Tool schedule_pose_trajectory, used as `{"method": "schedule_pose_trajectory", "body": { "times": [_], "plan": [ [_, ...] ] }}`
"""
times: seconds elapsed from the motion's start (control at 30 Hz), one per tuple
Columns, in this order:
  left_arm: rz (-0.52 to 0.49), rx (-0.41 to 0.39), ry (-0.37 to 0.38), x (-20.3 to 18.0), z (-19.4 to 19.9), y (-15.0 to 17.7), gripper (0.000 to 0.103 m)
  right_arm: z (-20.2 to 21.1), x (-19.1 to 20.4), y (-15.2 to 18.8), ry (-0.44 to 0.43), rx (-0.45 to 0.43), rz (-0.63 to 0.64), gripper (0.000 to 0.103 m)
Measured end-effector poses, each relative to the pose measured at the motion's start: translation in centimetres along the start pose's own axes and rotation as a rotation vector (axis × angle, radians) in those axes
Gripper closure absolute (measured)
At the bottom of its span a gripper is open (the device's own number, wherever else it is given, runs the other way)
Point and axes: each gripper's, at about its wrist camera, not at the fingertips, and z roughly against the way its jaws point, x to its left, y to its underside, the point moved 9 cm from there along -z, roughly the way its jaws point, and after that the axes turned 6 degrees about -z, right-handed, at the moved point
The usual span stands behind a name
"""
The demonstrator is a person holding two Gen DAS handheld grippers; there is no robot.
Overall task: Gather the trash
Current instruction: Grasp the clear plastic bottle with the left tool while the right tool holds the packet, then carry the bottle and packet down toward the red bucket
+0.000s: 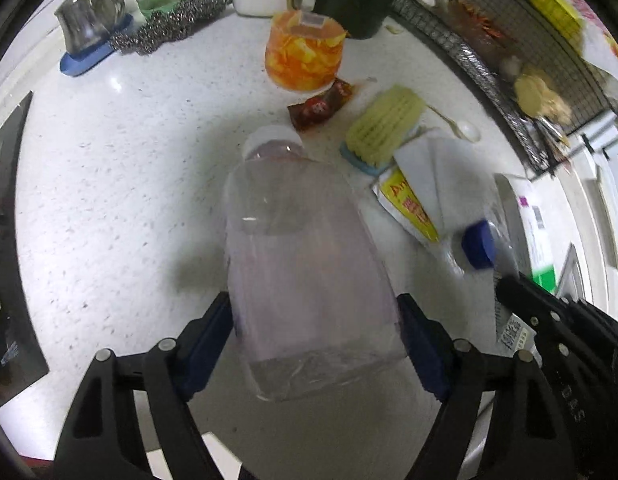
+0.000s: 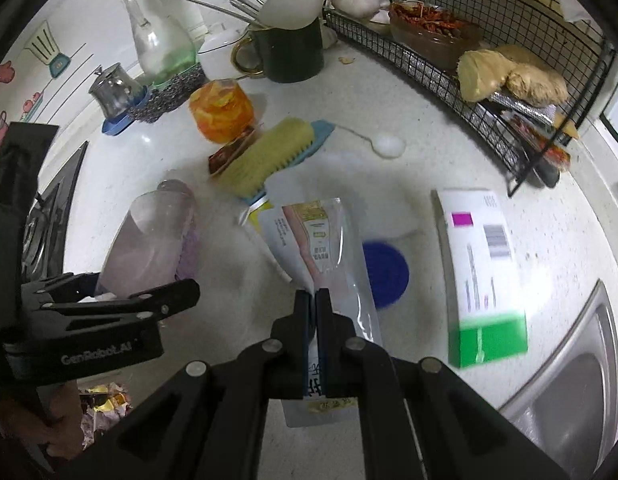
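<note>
The clear, faintly pink empty plastic bottle with a white cap (image 1: 305,256) sits between the blue pads of the left gripper (image 1: 315,344), which presses against both of its flat sides near the base, cap pointing away; held low like this, it looks ready to be carried off as trash. Whether its far end touches the white speckled countertop (image 1: 121,184) I cannot tell.

Just right of the bottle, the right gripper (image 2: 315,300) has its fingers pressed together on the edge of a flat, glossy white-and-pink plastic pouch (image 2: 313,236). A thin flexible film offers little else to grip, so a pinch on its rim is the likely reason for that hold. A round blue lid (image 2: 385,276) shows just behind the pouch.

Further right of the bottle lies a white cardboard box with a green end and a magenta square (image 2: 481,264), probably more trash. Beyond the bottle's cap lie a small dark red sauce sachet (image 1: 321,106), a yellow-bristled scrub brush with a blue back (image 1: 385,124) and an orange printed tub (image 1: 305,54).

Below the left gripper, in the right wrist view, crumpled wrappers (image 2: 105,404) show, perhaps the bin where both items belong.
</note>
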Motion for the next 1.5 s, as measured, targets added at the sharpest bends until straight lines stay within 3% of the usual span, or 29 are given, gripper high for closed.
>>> {"method": "schedule_pose_trajectory", "body": {
  "times": [0.47,0.53,0.6,0.67,1.13,1.5],
  "plan": [
    [-0.112,-0.101,0.091,-0.5,8.0,7.2,0.028,7.1,4.1,6.2,0.020,-0.097,-0.003,0.100],
    [-0.133,-0.113,0.110,-0.2,9.1,8.8,0.032,8.1,4.7,7.4,0.028,-0.112,-0.011,0.100],
    [-0.155,-0.134,0.122,-0.1,10.5,10.3,0.051,9.3,5.4,9.1,0.039,-0.126,-0.019,0.100],
    [-0.164,-0.137,0.117,0.2,11.4,11.7,0.051,10.2,6.2,10.6,0.047,-0.137,-0.022,0.100],
    [-0.203,-0.087,0.157,3.2,13.8,24.8,0.052,12.9,11.8,20.8,0.051,-0.133,-0.033,0.100],
    [-0.199,0.056,0.128,6.5,9.0,34.2,0.052,8.4,14.0,29.5,0.021,-0.009,-0.056,0.100]
  ]
}}
